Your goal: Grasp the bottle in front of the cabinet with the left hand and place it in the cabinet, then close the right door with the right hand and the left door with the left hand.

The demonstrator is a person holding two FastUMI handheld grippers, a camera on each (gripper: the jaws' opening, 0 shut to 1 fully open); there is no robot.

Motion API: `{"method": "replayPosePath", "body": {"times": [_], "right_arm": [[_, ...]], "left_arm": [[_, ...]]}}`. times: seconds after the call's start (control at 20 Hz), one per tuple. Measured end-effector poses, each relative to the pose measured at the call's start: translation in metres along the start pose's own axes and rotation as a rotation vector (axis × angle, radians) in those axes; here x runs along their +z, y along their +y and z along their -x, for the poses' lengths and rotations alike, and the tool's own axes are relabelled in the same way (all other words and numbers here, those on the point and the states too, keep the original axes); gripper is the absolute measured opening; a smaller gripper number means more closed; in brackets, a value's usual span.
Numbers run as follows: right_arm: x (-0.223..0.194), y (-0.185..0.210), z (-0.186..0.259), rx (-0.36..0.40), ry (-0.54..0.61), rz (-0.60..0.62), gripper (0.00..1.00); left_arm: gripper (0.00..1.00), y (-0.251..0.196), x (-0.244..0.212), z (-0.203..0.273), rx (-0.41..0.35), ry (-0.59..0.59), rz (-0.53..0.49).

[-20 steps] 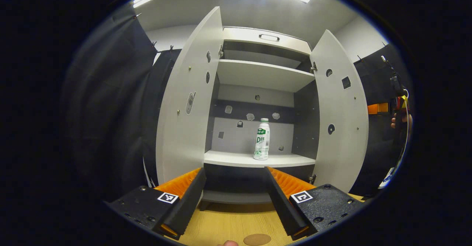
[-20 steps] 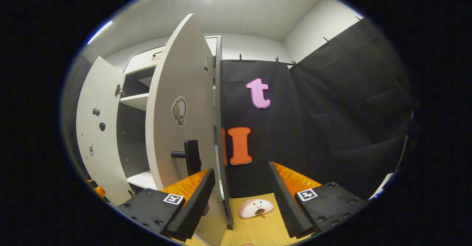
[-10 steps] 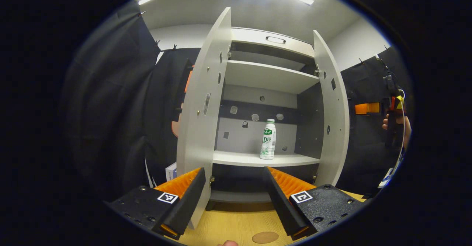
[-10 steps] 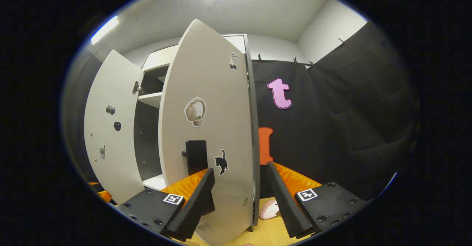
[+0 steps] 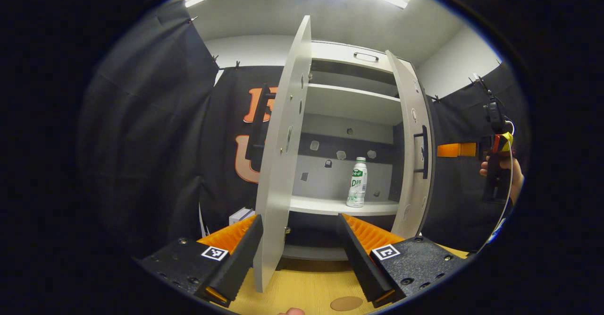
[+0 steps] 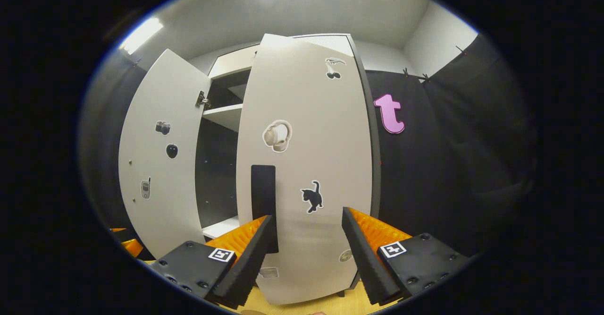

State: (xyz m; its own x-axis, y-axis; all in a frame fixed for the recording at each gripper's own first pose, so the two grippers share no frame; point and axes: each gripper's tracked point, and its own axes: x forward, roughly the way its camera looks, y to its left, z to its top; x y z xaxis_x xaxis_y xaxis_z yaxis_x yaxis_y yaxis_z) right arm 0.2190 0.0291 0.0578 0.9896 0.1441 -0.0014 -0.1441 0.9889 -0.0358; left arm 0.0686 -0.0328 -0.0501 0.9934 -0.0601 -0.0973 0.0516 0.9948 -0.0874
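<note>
The white bottle (image 5: pixel 357 183) with a green label stands upright on the cabinet's middle shelf (image 5: pixel 330 206). My left gripper (image 5: pixel 299 225) is open and empty, back from the cabinet, with the left door (image 5: pixel 283 164) seen edge-on just before it. The right door (image 5: pixel 413 154) is swung most of the way shut. In the right gripper view that door (image 6: pixel 311 131) faces me close up, its black handle (image 6: pixel 263 197) right by the left finger of my open right gripper (image 6: pixel 307 218). Whether a finger touches the door I cannot tell. The left door (image 6: pixel 158 164) stands wide open.
The cabinet stands on a wooden tabletop (image 5: pixel 306 291). A hand (image 5: pixel 513 175) holds the right gripper (image 5: pixel 494 164) at the far right of the left gripper view. A small white box (image 5: pixel 240 216) lies behind the left door. A drawer (image 5: pixel 365 56) tops the cabinet.
The right door has swung from wide open to nearly shut, with the right gripper following it. The left gripper has shifted left, so the left door now shows edge-on.
</note>
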Motion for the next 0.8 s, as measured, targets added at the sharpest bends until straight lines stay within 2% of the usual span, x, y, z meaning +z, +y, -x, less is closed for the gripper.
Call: {"method": "replayPosePath", "body": {"times": [0.15,0.2,0.3,0.35,0.4,0.45,0.55,0.6,0.8], "right_arm": [[-0.006,0.010,-0.016,0.027,0.013,-0.019,0.96],[-0.008,0.012,-0.020,0.032,0.016,-0.017,0.88],[-0.006,0.014,-0.029,0.030,0.006,-0.003,0.88],[-0.006,0.017,-0.034,0.033,0.010,0.006,0.96],[-0.007,0.021,-0.041,0.033,0.010,0.009,0.96],[-0.007,0.025,-0.046,0.033,0.012,0.008,0.88],[-0.009,0.028,-0.059,0.031,0.015,-0.006,0.88],[-0.010,0.030,-0.065,0.033,0.021,-0.012,0.96],[-0.017,0.034,-0.076,0.032,0.035,-0.036,0.96]], "left_arm": [[0.96,0.017,0.007,0.007,0.050,-0.018,0.006],[0.95,0.023,0.010,0.010,0.071,-0.023,0.013],[0.95,0.042,0.017,0.014,0.119,-0.033,0.046],[0.95,0.055,0.022,0.016,0.146,-0.041,0.067],[0.95,0.065,0.026,0.015,0.174,-0.049,0.079],[0.95,0.077,0.030,0.016,0.202,-0.058,0.081],[0.95,0.106,0.040,0.017,0.264,-0.066,0.069],[0.95,0.118,0.044,0.014,0.286,-0.064,0.063],[0.96,0.144,0.063,-0.004,0.303,-0.085,0.067]]}}
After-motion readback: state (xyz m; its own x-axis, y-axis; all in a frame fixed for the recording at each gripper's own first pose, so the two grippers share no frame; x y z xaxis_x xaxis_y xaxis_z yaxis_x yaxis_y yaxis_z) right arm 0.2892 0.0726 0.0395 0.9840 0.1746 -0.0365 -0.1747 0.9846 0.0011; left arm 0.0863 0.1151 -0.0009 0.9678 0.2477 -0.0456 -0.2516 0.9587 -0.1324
